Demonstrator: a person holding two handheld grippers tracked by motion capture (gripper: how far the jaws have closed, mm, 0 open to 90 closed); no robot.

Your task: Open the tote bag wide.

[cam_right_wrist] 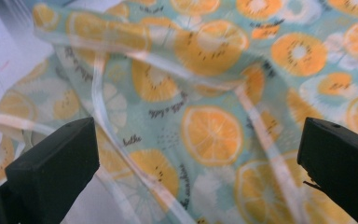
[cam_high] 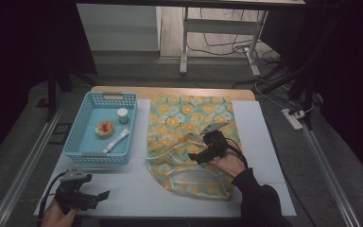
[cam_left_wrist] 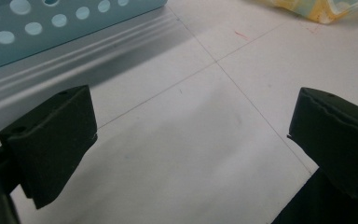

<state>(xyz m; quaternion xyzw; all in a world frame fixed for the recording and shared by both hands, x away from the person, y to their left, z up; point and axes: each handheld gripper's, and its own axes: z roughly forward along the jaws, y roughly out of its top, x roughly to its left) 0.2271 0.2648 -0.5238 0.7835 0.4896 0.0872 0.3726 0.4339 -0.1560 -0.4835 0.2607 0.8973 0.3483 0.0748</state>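
The thin plastic bag (cam_high: 189,137) is pale green, printed with orange citrus slices, white slices and small dark lettering, with whitish translucent straps. The perforated plastic basket (cam_high: 82,118) is light blue, the table (cam_high: 137,184) white, and both grippers' jaws black.

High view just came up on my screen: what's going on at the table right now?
A person works at the table with a gripper in each hand. The right gripper hovers open over the orange-slice print bag, near its pale handles, gripping nothing. The left gripper rests open at the near left corner, over bare surface. The blue basket beside the bag holds a small jar, a round tin and a tube.
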